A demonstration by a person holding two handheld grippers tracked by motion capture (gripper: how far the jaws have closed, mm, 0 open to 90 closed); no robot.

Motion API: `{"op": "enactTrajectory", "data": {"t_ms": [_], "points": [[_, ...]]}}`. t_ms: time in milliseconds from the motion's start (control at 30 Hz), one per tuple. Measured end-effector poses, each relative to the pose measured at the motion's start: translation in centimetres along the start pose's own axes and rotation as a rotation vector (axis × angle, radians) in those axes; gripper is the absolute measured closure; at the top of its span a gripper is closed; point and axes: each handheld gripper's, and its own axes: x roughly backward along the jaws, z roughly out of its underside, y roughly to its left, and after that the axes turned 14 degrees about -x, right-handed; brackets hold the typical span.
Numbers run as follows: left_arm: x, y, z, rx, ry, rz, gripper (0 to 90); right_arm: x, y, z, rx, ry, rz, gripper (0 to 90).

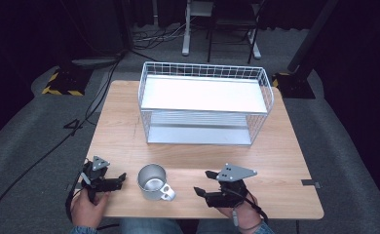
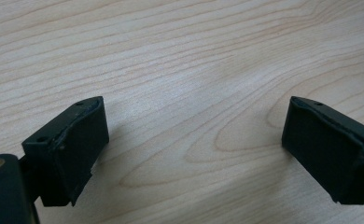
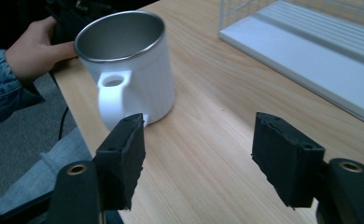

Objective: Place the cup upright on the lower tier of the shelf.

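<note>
One white mug (image 1: pixel 154 182) stands upright near the front edge of a pale wooden table (image 1: pixel 285 161), between the left gripper (image 1: pixel 111 183) and right gripper (image 1: pixel 203 183), both with jaws apart and empty. Behind it sits a white wire rack (image 1: pixel 205 102); grey carpet (image 1: pixel 27 126) surrounds the table.

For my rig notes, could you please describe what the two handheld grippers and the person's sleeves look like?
Both the left gripper and the right gripper are black, each with two blocky, flat-padded jaws and a grey three-cornered plate on top. A dark cable trails from each. The sleeves are blue denim.
</note>
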Motion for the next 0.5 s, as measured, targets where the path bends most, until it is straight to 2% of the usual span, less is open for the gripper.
{"op": "enactTrajectory", "data": {"t_ms": [67,100,300,400,433,500], "points": [[0.0,0.0,0.0,0.0,0.0,0.0,7.6,-0.4,0.3,0.0,0.008,0.007,-0.007,36.5],[0.0,0.0,0.0,-0.002,0.001,0.001,7.5,-1.2,1.0,-0.1,0.012,0.018,-0.044,38.2],[0.0,0.0,0.0,-0.006,0.002,0.002,7.4,-3.1,1.9,-0.2,0.004,0.043,-0.13,42.6],[0.0,0.0,0.0,-0.006,0.002,0.002,7.4,-3.6,2.3,-0.3,0.012,0.053,-0.142,43.9],[0.0,0.0,0.0,-0.003,0.002,0.001,7.4,-4.0,2.9,-0.2,0.038,0.061,-0.143,46.9],[0.0,0.0,0.0,-0.002,0.001,0.001,7.4,-4.4,3.3,-0.2,0.056,0.071,-0.135,49.4]]}}
